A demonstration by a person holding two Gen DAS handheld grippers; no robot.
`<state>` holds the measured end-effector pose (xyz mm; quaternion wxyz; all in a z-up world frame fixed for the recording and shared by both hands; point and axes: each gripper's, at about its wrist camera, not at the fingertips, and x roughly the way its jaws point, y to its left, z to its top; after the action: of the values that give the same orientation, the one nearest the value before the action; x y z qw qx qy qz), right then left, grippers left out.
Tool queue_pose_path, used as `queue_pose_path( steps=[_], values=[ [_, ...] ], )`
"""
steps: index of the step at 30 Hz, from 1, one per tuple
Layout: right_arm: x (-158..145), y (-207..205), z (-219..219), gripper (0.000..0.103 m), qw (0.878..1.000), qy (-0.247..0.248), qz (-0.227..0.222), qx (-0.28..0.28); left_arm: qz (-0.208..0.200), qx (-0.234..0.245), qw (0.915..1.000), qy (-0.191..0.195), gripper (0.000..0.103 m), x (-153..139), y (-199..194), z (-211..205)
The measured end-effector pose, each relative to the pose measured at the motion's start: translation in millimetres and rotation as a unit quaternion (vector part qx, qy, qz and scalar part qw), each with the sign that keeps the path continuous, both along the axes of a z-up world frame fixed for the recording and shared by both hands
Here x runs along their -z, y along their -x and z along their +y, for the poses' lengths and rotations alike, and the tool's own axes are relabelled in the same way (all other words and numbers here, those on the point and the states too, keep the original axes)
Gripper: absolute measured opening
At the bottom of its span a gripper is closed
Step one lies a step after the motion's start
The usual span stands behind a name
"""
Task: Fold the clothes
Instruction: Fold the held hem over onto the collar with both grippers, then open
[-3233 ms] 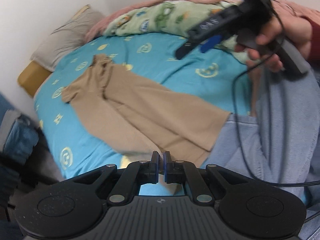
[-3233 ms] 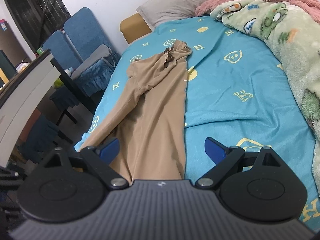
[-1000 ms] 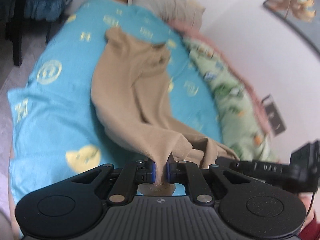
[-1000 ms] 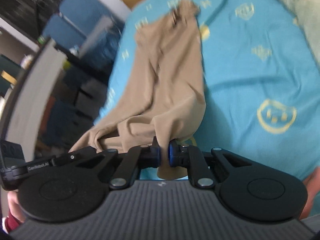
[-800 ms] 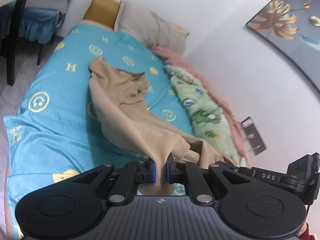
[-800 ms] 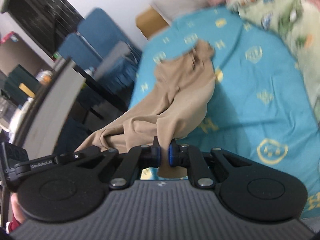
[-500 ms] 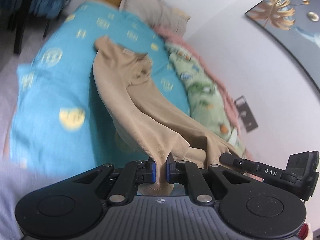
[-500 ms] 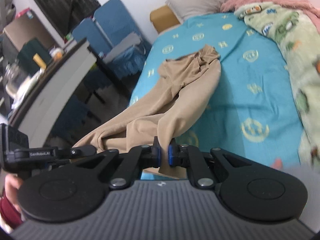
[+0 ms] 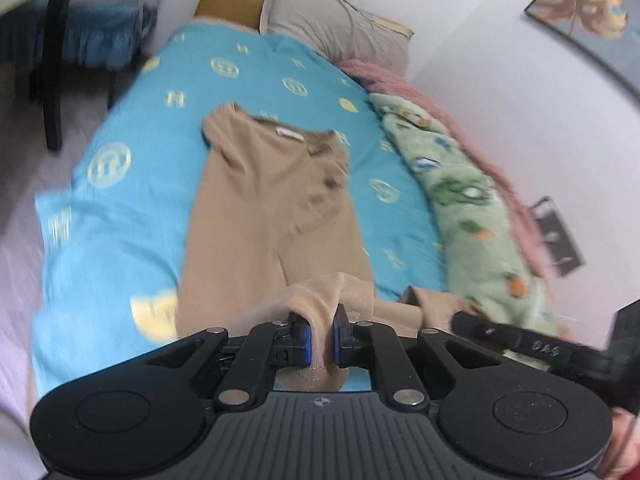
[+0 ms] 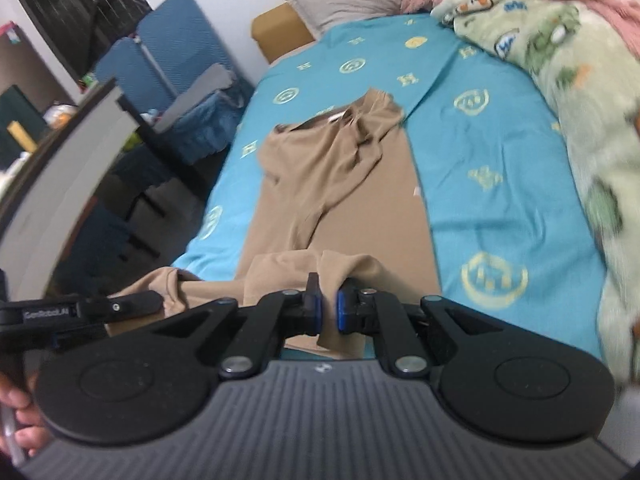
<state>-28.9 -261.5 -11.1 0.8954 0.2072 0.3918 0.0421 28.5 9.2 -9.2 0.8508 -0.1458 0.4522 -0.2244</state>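
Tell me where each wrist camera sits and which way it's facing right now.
Left wrist: behind the left gripper, looking up the bed toward the pillow; right gripper at right edge.
Right wrist: behind the right gripper, same heading; left gripper and a hand at left.
Shared: both clamp the tan garment's near hem.
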Motion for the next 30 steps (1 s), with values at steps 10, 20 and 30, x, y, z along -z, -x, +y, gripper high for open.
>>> queue_pose_path(
  steps=[10,20,30],
  values=[
    [39.3,-125.9,-4.5,0.011,0.999,0.045,-0.002,0.012,-0.083,-0.029,0.9927,-0.083,0.01,24.2,-103.5,-45.3],
    [110.4,-205.0,1.6,0.011,0.996,0.09,0.023,-0.016,-0.086,-0.022,0.9887,-0.121,0.012,120.9,-170.6,-60.2],
    [130.9,-226.5,1.5,0.013,0.994,0.073,0.08,0.01,-0.065,0.005,0.9901,-0.125,0.026,148.7,-188.1,-60.2]
  ],
)
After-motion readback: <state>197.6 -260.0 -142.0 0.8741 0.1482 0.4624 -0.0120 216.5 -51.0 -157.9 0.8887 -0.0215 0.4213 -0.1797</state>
